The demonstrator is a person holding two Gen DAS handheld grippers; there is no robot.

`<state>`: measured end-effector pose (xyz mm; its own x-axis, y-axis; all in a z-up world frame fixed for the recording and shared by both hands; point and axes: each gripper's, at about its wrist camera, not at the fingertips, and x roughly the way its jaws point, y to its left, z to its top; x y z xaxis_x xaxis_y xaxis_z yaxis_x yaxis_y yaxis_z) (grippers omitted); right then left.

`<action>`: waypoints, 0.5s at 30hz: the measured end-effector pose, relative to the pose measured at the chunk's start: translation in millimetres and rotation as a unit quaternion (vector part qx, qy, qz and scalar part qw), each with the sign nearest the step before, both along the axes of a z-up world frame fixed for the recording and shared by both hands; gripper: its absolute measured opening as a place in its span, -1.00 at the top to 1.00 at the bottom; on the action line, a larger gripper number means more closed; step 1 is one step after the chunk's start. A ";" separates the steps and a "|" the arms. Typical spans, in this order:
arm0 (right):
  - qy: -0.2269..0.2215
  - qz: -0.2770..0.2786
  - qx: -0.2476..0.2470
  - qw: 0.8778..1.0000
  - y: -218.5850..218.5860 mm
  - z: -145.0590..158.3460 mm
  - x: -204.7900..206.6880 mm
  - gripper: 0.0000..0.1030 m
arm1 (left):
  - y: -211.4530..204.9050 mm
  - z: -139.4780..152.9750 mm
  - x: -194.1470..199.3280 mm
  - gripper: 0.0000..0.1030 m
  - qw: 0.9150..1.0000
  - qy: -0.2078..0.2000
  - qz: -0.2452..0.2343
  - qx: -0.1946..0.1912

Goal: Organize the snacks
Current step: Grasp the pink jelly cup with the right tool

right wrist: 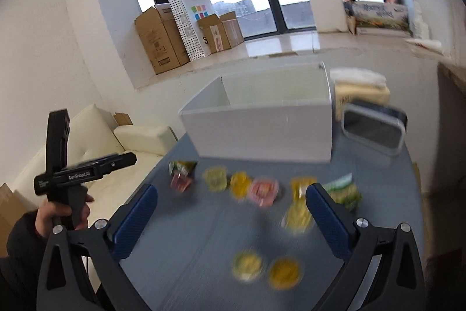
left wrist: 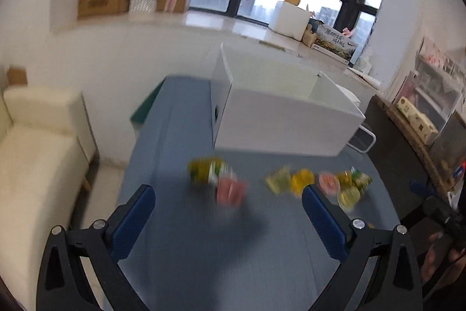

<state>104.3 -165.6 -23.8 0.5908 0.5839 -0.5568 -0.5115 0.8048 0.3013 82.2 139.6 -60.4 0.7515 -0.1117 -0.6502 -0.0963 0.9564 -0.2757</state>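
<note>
Blurred snacks (right wrist: 263,191), seemingly before box (right wrist: 262,133)

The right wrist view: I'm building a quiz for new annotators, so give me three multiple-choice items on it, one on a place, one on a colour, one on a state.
1. Where does the white box stand relative to the snack cups?
A. beyond them on the table
B. on the sofa
C. under the table

2. What colour is the table top?
A. red
B. blue-grey
C. white

3. How is the right gripper?
A. shut on a cup
B. shut on nothing
C. open, holding nothing

Answers: 1 A, the box sits past the row of cups on the same table. 2 B, the bare surface reads blue-grey. 3 C, its blue pads stand wide apart with only table between them.
</note>
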 end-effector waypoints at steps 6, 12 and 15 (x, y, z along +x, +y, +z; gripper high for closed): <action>0.031 0.025 -0.013 0.999 27.8 -44.5 -23.9 -1.00 | -4.9 -23.5 -41.1 -1.00 1.000 0.012 0.003 -0.013; 0.026 0.084 -0.032 0.996 75.8 -58.3 -16.0 -1.00 | 1.0 -16.1 -59.4 -1.00 1.000 0.002 0.009 -0.008; 0.005 0.117 -0.065 0.991 104.3 -60.1 -6.0 -1.00 | 13.1 -12.9 -69.4 -1.00 0.999 -0.001 0.037 0.007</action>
<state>98.3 -61.3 -83.9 0.4424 0.6272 -0.6411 -0.6858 0.6972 0.2088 12.8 152.7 -73.3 0.7581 -0.0471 -0.6504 -0.1667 0.9502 -0.2632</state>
